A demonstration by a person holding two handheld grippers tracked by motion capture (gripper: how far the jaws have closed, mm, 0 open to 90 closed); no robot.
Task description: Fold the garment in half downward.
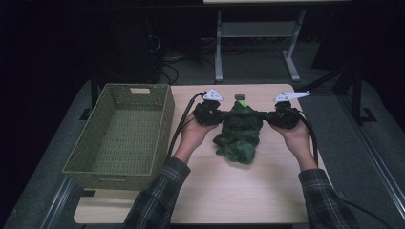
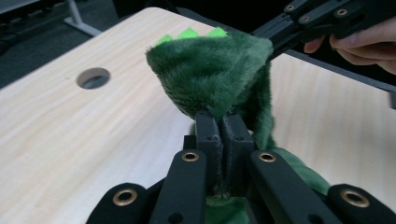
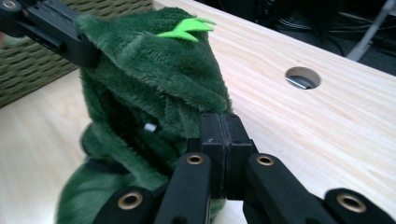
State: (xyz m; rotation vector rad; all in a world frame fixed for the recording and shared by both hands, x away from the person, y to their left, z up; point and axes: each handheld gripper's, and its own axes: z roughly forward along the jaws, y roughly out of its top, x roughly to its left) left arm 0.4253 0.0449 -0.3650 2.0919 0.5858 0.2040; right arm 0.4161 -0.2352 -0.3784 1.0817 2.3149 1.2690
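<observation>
The left gripper and right gripper each pinch an opposite side of the green plush garment, jaws closed on the fabric. Its lower part bunches on the counter, beside the woven basket.

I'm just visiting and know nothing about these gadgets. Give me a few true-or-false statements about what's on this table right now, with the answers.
1. Both grippers are clamped on the green plush garment. True: the left gripper and right gripper each pinch its fabric.
2. The woven basket holds the garment. False: it looks empty and sits beside the person's left arm.
3. The garment has bright green spikes. True.
4. The table has no hole in it. False: a round hole lies beyond the garment.
5. The garment lies flat. False: its top is lifted and the rest hangs to the table.
</observation>
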